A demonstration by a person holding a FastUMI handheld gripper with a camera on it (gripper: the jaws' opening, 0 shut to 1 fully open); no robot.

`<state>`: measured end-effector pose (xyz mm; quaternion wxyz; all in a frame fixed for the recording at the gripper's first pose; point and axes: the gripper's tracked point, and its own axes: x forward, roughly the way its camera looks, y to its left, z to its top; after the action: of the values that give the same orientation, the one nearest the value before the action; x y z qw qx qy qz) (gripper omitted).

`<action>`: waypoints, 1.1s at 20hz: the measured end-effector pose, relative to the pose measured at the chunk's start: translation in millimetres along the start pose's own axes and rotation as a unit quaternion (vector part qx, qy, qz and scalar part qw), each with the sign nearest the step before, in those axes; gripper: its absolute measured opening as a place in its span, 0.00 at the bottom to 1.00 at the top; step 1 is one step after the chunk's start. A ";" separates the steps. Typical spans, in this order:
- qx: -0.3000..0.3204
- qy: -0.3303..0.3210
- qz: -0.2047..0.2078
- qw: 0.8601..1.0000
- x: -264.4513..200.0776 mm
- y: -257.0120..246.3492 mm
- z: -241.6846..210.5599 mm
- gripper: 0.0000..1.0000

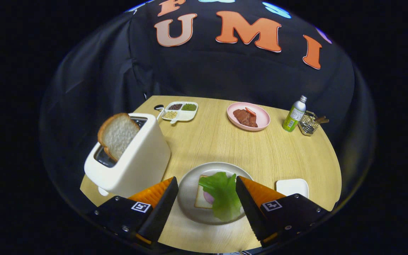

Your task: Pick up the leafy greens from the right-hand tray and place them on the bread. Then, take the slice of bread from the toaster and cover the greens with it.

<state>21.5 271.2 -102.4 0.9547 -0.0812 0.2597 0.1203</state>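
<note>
With my gripper [207, 198] spread wide and empty over the leafy greens [222, 194] lying on the bread [202, 202], I judge the toaster [133, 156] slice [117, 134] light, crumbly, best pinched gently by its upper crust.

Light falls evenly from above onto the wooden surface [207, 145], which reads bright and warm against the dim dark cloth wall behind it. The toaster [133, 159] at the left of the frame casts a soft shadow to its right, and a faint darker band crosses the wood above the plate [190, 198]. The bottle [295, 114] at the upper right carries a small highlight. Focus is sharp in the middle; fisheye bending curves the surface's rim and smears detail toward the round edge. The tool [207, 193], fingers spread apart, sits in shade at the bottom.
</note>
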 end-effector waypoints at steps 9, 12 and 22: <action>-0.010 -0.035 0.032 0.999 -20.0 84.6 65.0 0.98; -0.025 -0.043 0.041 0.998 -15.4 112.8 81.1 0.98; -0.042 -0.018 0.028 0.999 28.8 159.8 71.9 0.98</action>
<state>36.4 445.3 -70.7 0.9513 -0.1114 0.2392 0.1595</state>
